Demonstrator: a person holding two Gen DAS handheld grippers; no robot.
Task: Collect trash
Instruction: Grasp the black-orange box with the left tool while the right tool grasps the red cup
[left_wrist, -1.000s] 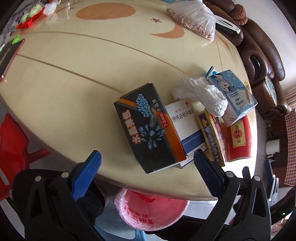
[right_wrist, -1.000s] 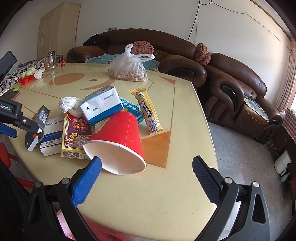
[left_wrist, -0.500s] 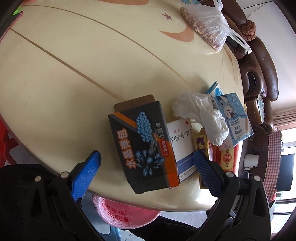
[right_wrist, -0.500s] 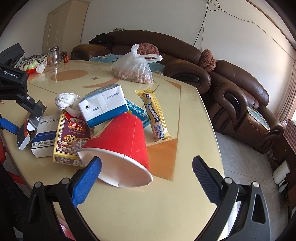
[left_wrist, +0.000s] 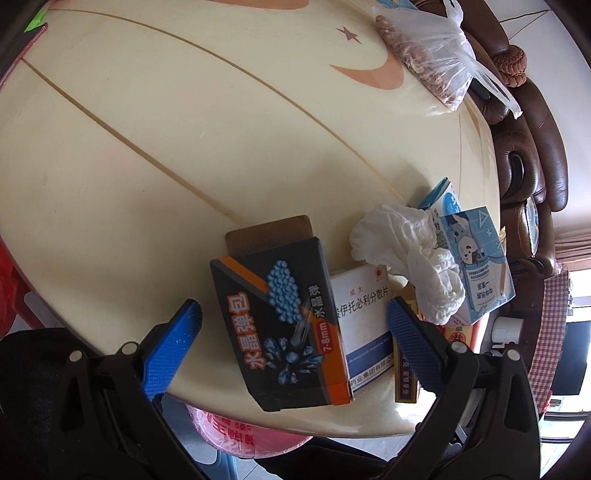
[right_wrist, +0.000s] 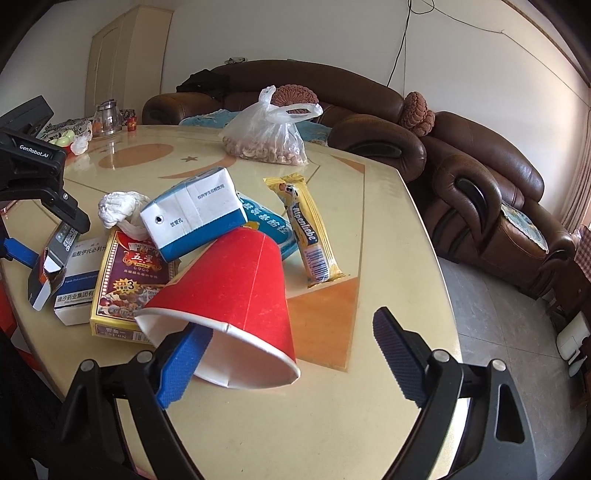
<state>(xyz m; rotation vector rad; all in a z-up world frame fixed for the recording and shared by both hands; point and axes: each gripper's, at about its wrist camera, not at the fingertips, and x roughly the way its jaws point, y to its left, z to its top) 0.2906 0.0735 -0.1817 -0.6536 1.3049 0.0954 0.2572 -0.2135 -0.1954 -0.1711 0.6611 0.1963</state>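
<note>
A pile of trash lies near the edge of the cream table (left_wrist: 155, 155). My left gripper (left_wrist: 293, 321) is open, its fingers on either side of a black and orange box (left_wrist: 284, 325). Beside the box lie a white medicine box (left_wrist: 364, 317), crumpled tissue (left_wrist: 410, 254) and a blue and white carton (left_wrist: 476, 269). My right gripper (right_wrist: 291, 343) is open, and its left finger (right_wrist: 183, 363) sits inside the mouth of a tipped red paper cup (right_wrist: 236, 291). Nearby are the carton (right_wrist: 194, 216), a purple and gold box (right_wrist: 127, 280) and a yellow snack bar (right_wrist: 306, 232).
A plastic bag of nuts (right_wrist: 269, 136) sits at the far side of the table (right_wrist: 388, 258). Brown sofas (right_wrist: 480, 192) stand behind and to the right. A pink-lined bin (left_wrist: 236, 432) shows under the table edge. The left gripper (right_wrist: 40, 184) is visible in the right wrist view.
Both grippers moved forward. The left one now straddles the black box. The right one reached the red cup, and its left finger entered the cup's mouth.
</note>
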